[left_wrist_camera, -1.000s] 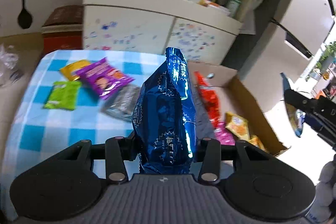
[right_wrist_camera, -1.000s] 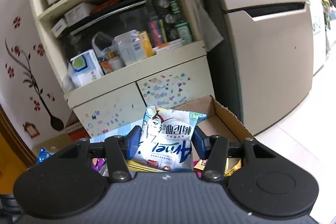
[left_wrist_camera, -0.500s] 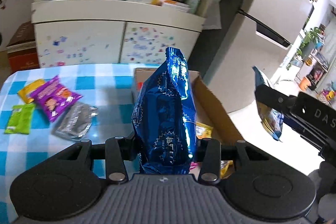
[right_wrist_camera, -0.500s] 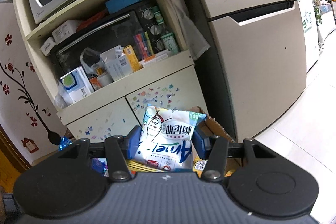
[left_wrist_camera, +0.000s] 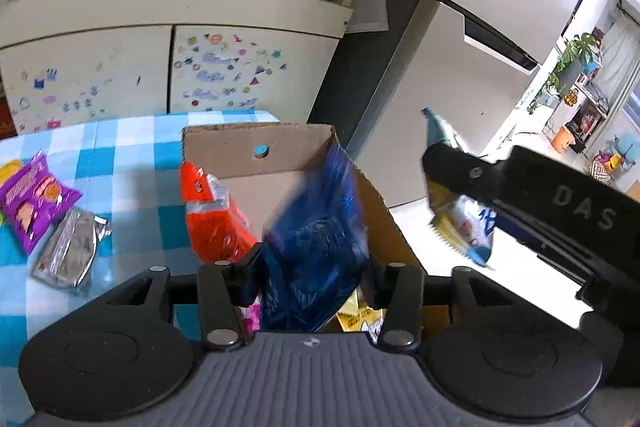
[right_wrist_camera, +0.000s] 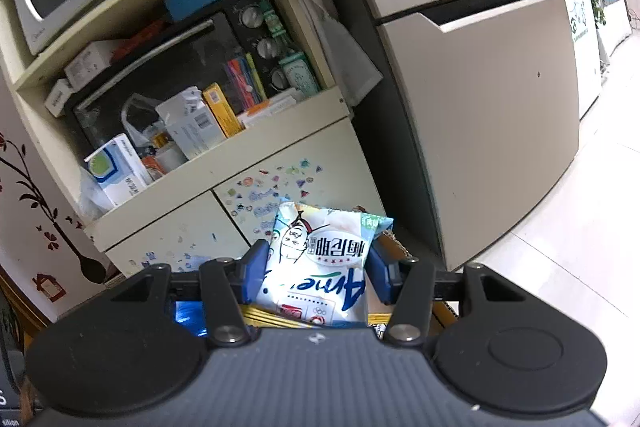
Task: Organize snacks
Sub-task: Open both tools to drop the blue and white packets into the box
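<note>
Two grippers up over open brown cardboard box (left_wrist_camera: 280, 151) on blue-white checked tablecloth (left_wrist_camera: 132, 163). Left gripper (left_wrist_camera: 310, 277) fingers spread apart, shiny blue foil snack bag (left_wrist_camera: 320, 227) blurry between them, tipped over box, orange-red packet (left_wrist_camera: 212, 215) beside it inside. Right gripper (right_wrist_camera: 316, 277) clamped on white-blue snack packet with cartoon face (right_wrist_camera: 320, 263). Purple pouch (left_wrist_camera: 34, 201) and silver wrapper (left_wrist_camera: 70, 253) lie on cloth, left of box.

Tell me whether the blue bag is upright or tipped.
Tipped: the blue bag leans right over the cardboard box, motion-blurred, between the left hand-held gripper's spread fingers.
</note>
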`<state>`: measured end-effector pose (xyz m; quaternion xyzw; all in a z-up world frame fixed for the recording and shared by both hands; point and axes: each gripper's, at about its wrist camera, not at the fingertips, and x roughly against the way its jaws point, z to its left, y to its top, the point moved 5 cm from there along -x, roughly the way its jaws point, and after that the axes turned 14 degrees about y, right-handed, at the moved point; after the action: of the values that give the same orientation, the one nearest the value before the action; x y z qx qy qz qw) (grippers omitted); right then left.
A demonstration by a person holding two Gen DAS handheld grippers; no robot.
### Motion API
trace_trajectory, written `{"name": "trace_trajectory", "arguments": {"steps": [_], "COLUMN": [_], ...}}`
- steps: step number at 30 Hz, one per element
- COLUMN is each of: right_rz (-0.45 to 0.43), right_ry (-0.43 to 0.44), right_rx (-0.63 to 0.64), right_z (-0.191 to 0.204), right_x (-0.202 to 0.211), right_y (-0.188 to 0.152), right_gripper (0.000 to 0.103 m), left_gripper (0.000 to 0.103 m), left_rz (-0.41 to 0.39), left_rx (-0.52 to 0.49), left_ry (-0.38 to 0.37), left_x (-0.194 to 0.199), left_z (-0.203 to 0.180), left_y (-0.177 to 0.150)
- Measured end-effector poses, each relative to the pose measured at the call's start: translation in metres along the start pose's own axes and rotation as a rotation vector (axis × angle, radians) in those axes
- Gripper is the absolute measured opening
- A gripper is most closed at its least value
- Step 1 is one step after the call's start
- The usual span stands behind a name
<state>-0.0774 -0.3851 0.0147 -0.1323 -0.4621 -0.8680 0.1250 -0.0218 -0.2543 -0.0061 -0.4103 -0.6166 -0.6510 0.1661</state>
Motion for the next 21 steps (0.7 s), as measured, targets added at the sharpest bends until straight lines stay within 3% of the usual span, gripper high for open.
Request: {"name": "trace_trajectory", "arguments": {"steps": [2, 3, 6, 13, 21], "right_rz": [0.002, 0.001, -0.016, -0.023, 0.014], "right_ry": [0.001, 0.001, 0.010, 0.045, 0.075], "right_rx": [-0.025, -0.040, -0.077, -0.085, -0.031], "right_z": [-0.004, -0.006, -0.010, -0.004, 0.013], "right_x": [-0.004, -0.005, -0.004, -0.004, -0.014], "right_y": [0.001, 0.001, 0.002, 0.003, -0.003], "right_gripper": [0.056, 0.059, 0.068, 0.070, 0.071], "left_gripper": [0.079, 0.082, 0.083, 0.088, 0.089], "left_rz": [-0.001, 0.001, -0.011, 0.009, -0.014], "left_rx": [-0.006, -0.004, 0.003, 0.032, 0.084], "left_ry": [0.007, 0.020, 0.009, 0.046, 0.124], "left_x": [-0.003, -0.004, -0.002, 0.002, 0.008], "left_z": [-0.003, -0.004, -0.001, 0.024, 0.081], "left_y": [0.003, 0.004, 0.008, 0.016, 0.025]}}
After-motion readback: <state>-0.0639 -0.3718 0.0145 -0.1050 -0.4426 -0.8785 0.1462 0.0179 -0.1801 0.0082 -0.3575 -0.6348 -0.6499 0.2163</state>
